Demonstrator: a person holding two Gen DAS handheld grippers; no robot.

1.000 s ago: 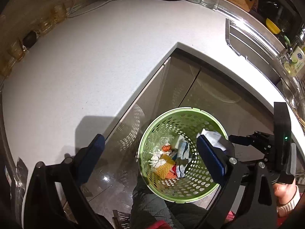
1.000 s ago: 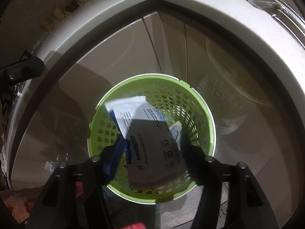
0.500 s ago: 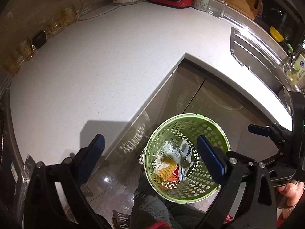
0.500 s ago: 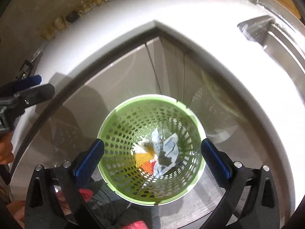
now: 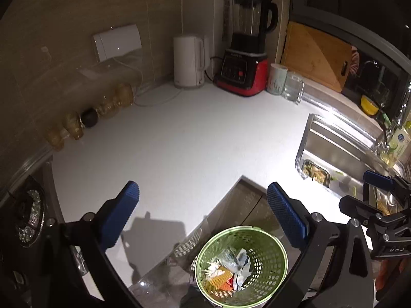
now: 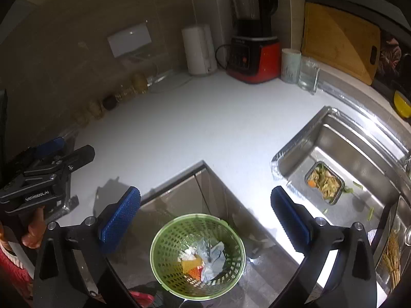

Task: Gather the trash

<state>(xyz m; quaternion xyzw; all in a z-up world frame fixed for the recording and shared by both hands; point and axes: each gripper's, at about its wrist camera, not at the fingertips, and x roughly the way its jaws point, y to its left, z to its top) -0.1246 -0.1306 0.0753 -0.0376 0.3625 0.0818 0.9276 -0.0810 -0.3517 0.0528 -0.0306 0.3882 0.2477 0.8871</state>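
Observation:
A green perforated trash basket stands on the floor below the counter corner; it also shows in the right wrist view. Crumpled paper, a white-blue packet and orange scraps lie inside it, also seen in the right wrist view. My left gripper is open and empty, high above the counter edge. My right gripper is open and empty above the basket. A metal food container with scraps sits in the sink.
The white L-shaped counter carries a kettle, a red-based blender, a cup, a glass and jars along the wall. A wooden cutting board leans at the back. A stove burner is at left.
The right gripper opened and dropped the white-blue packet into the basket. Both grippers then rose and tilted up, so the back wall and appliances came into view.

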